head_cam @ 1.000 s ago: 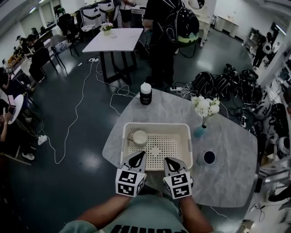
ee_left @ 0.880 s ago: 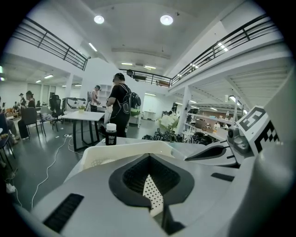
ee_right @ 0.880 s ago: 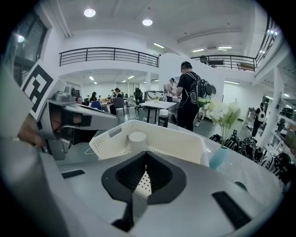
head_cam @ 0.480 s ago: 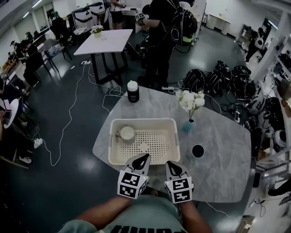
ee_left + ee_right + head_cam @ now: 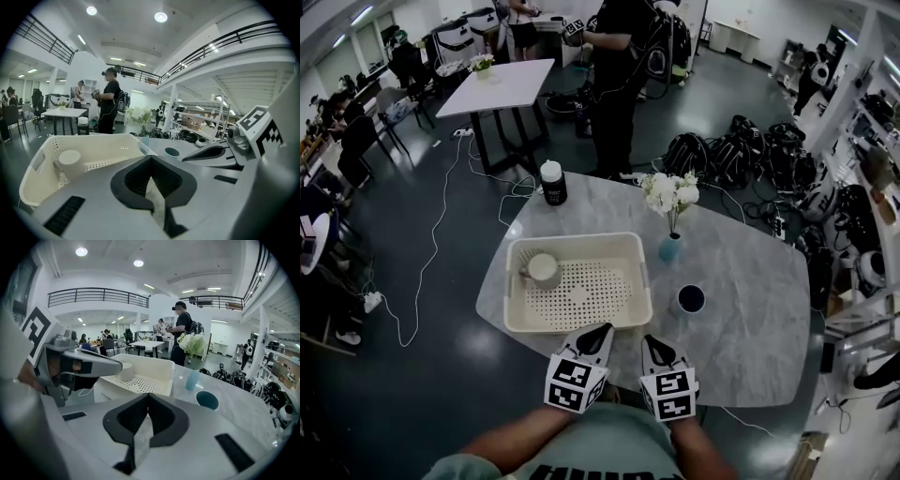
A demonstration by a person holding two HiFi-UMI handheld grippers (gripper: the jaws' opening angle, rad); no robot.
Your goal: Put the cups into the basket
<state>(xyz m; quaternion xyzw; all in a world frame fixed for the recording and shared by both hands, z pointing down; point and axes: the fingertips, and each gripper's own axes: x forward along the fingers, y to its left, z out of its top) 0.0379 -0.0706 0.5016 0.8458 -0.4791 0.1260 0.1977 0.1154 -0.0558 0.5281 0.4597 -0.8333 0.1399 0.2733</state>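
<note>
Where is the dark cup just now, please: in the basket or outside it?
Outside: the dark cup stands on the table, right of the basket, apart from it.

Dark glossy floor (image 5: 441, 300) is reflecting the overhead light. White cables (image 5: 434, 234) are trailing across it toward a white table (image 5: 502, 82), with dark chairs (image 5: 358, 141) standing nearby. A person in black (image 5: 614, 84) is standing beyond the grey marbled table (image 5: 750, 328). Black bags (image 5: 731, 155) are lying heaped at the right. Round ceiling lamps (image 5: 161, 17) are glowing. A railed balcony (image 5: 96, 296) is running along white walls.
</note>
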